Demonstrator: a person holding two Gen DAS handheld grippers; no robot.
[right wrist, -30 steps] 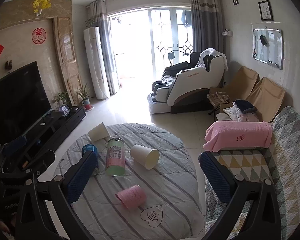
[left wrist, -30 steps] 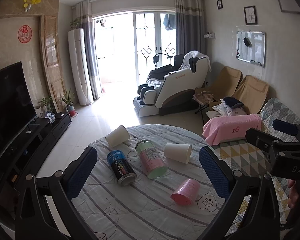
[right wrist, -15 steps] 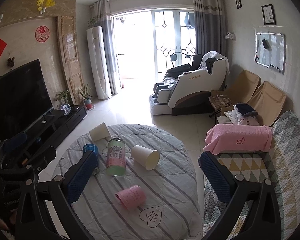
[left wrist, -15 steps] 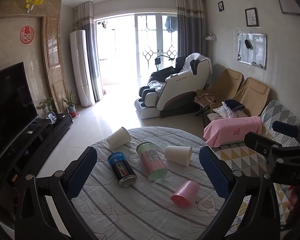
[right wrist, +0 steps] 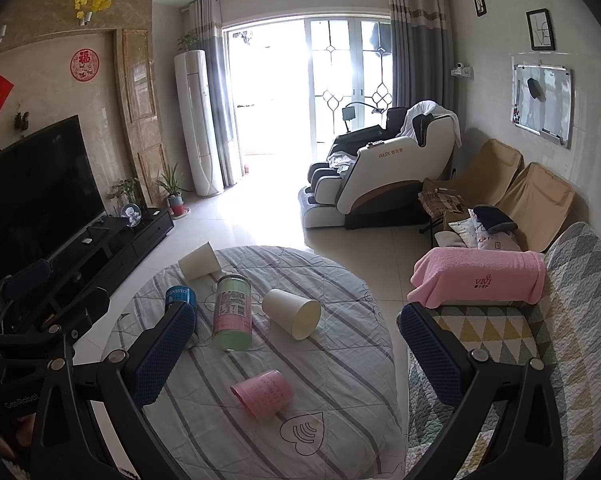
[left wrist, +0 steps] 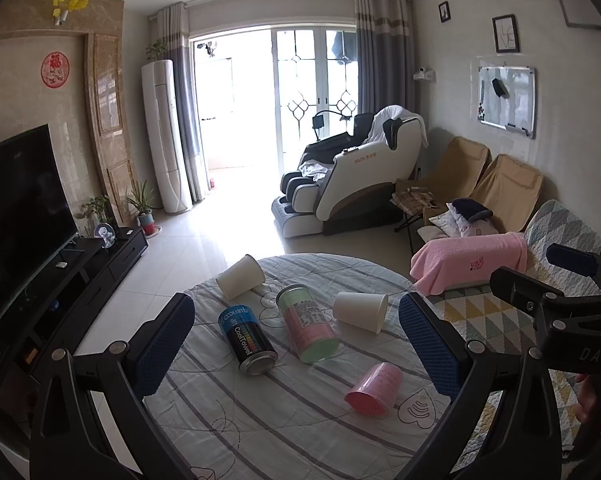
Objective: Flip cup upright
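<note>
A pink cup (left wrist: pixel 374 389) (right wrist: pixel 263 394) lies on its side on the round cloth-covered table (left wrist: pixel 284 432) (right wrist: pixel 340 360). Two white paper cups lie on their sides too: one in the middle (left wrist: pixel 360 311) (right wrist: pixel 292 313), one at the far edge (left wrist: pixel 240 277) (right wrist: pixel 199 261). My left gripper (left wrist: pixel 296 344) is open and empty, held above the table's near side. My right gripper (right wrist: pixel 296 352) is open and empty, held above the table's right part. Both are well short of the cups.
A dark can (left wrist: pixel 246 338) (right wrist: pixel 180 298) and a pink-green canister (left wrist: pixel 307 328) (right wrist: pixel 232 312) lie between the cups. A sofa with a pink towel (right wrist: pixel 480 276) is at the right. A TV stand (left wrist: pixel 80 276) is at the left.
Both views have shifted slightly, with the room sitting a bit lower in frame. Nothing on the table has moved and both grippers stay open.
</note>
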